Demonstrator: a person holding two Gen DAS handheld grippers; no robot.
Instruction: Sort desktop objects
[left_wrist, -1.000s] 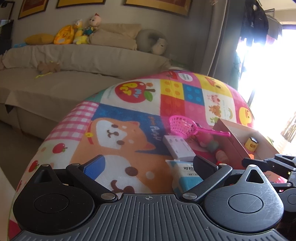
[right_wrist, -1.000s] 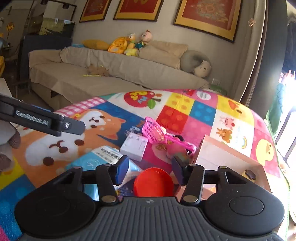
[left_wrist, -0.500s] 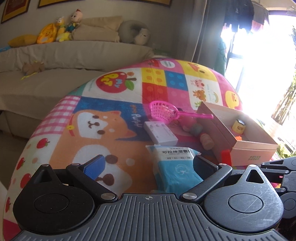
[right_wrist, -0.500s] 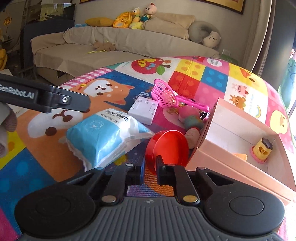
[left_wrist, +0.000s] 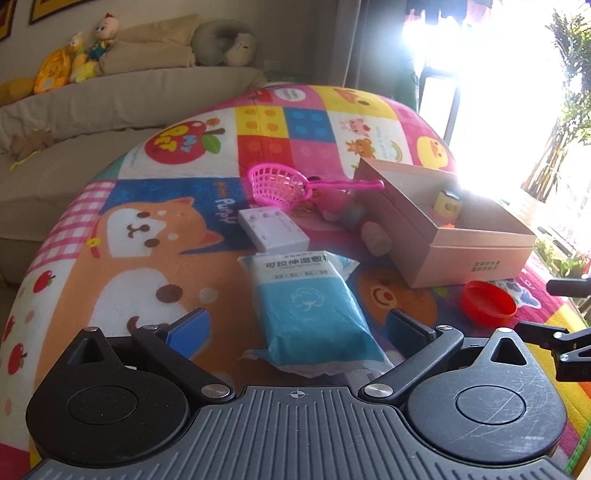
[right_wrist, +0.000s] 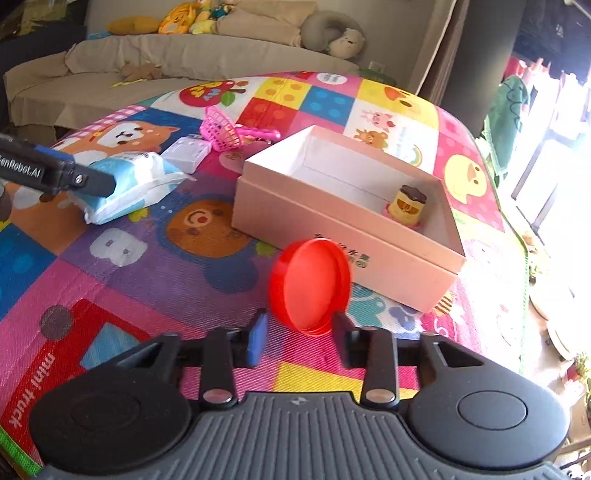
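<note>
The right gripper (right_wrist: 299, 330) is spread, the red lid (right_wrist: 309, 286) standing on edge between its fingers, ungrasped, just near the box (right_wrist: 343, 236). The left gripper (left_wrist: 295, 328) is open around the blue wipes pack (left_wrist: 310, 306). Likely next: clench and lift into the box.

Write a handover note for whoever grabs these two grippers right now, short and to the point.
Left gripper: open, hovering over the blue wipes pack, holding nothing.
Right gripper: fingers apart, red lid tilted between them, in front of the box.
Done: a small yellow toy is in the box.
Left: lid, wipes, pink scoop and white case are outside it.
</note>
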